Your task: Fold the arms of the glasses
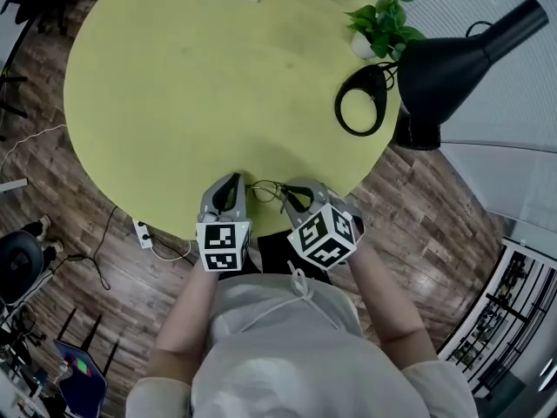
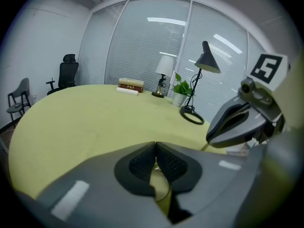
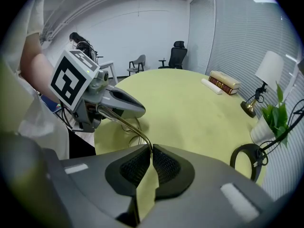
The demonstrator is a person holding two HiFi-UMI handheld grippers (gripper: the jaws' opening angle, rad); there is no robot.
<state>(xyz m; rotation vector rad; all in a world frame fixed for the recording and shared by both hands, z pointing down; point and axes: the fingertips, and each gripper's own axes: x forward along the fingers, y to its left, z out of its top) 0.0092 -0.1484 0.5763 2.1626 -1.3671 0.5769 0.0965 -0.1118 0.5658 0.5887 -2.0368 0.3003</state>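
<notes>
Left tongs (image 2: pixel 155 148) and right tongs (image 3: pixel 152 150) each pinch the wire-framed glasses (image 3: pixel 127 124) at the yellow worktop (image 1: pixel 174 103) rim, well apart from the black desk lamp (image 1: pixel 452 59); 2 marker cubes (image 1: pixel 218 246) show square patterns.

Black desk lamp (image 1: pixel 452 59), potted plant (image 1: pixel 383 20), books (image 2: pixel 131 85) on table (image 1: pixel 174 103)

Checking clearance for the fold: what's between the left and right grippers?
Only the thin metal-framed glasses, spanning left gripper to right gripper at the edge of the round yellow-green table. Clearest in the head view.
</notes>
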